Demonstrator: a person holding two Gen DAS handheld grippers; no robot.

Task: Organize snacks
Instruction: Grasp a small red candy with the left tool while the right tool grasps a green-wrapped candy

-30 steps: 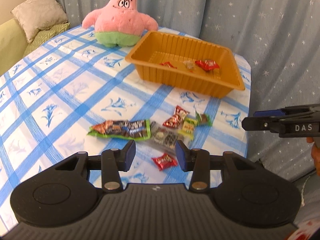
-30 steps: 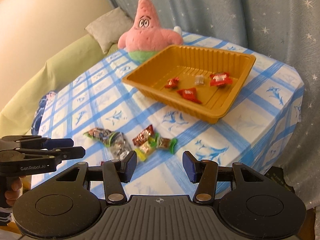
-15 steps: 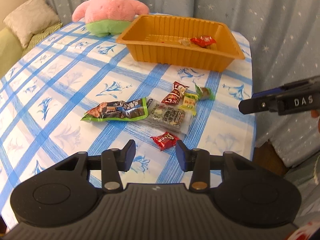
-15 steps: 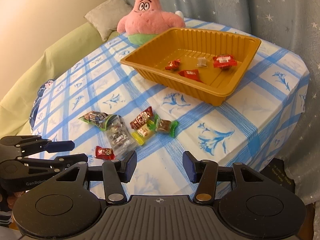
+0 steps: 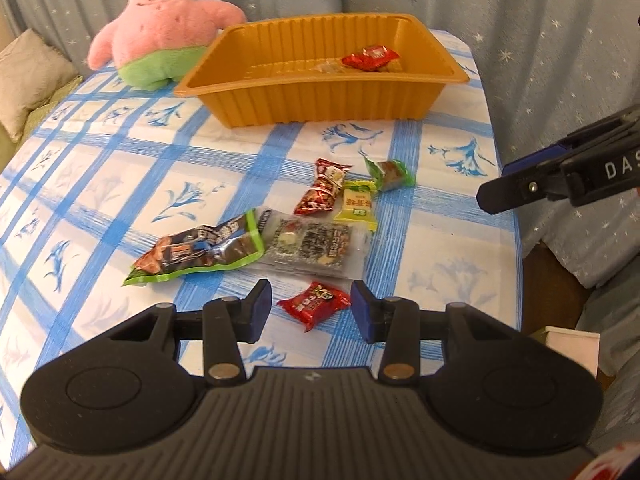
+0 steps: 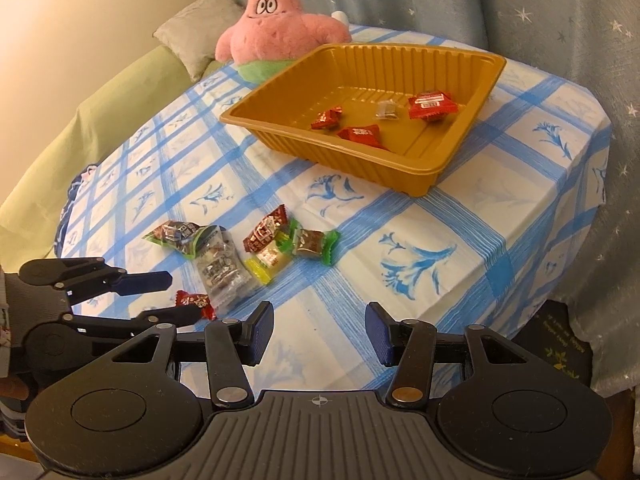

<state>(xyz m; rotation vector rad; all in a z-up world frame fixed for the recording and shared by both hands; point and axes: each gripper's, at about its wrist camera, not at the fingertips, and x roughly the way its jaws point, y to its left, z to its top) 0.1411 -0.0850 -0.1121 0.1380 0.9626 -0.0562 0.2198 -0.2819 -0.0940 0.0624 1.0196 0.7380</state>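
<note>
Nearest: left gripper — jaws apart, straddling a small red candy near the table's front edge, pads not pressing it.
Right gripper: right gripper — jaws apart and empty, held off the table's front edge.
Table: blue-checked tablecloth carries everything.
Loose pile: just beyond the red candy lie a clear nut bar packet, a green-edged jerky packet, a dark red sweet, a yellow sweet and a green-wrapped sweet, several overlapping.
Far edge: orange tray, already holding a few wrapped sweets.
Beyond: pink star plush at the tray's far corner.
Risk: the slick, flat wrapper could squirt from closing pads or be shoved towards the edge; a low approach could snag the cloth.
Risk: the pads could also catch the nut bar packet's near edge.
</note>
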